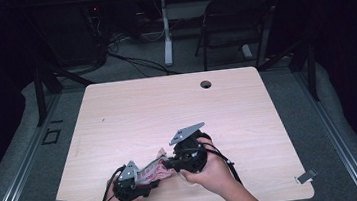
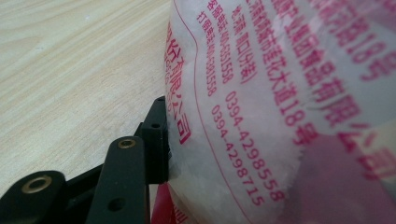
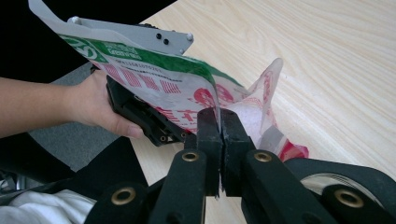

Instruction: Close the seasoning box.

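Near the front edge of the counter (image 1: 118,117), a little left of the middle, a plastic bag (image 1: 153,172) with red writing is held up between two tongs. The right tongs (image 3: 219,116) are pressed together on a thin edge of the bag, so the plastic is pinched flat between the two black jaws. The left tongs (image 1: 147,176) are at the left end of the bag. In the left gripper view one black jaw touches the side of the puffy white bag (image 2: 280,93), and the other jaw is hidden behind the plastic, so I cannot tell if these tongs squeeze it or just stand around it. They are about half open. In the right gripper view the bag also has a green stripe on top. A hand (image 3: 100,105) holds the left tongs there. The bag hangs just above the pale wood.
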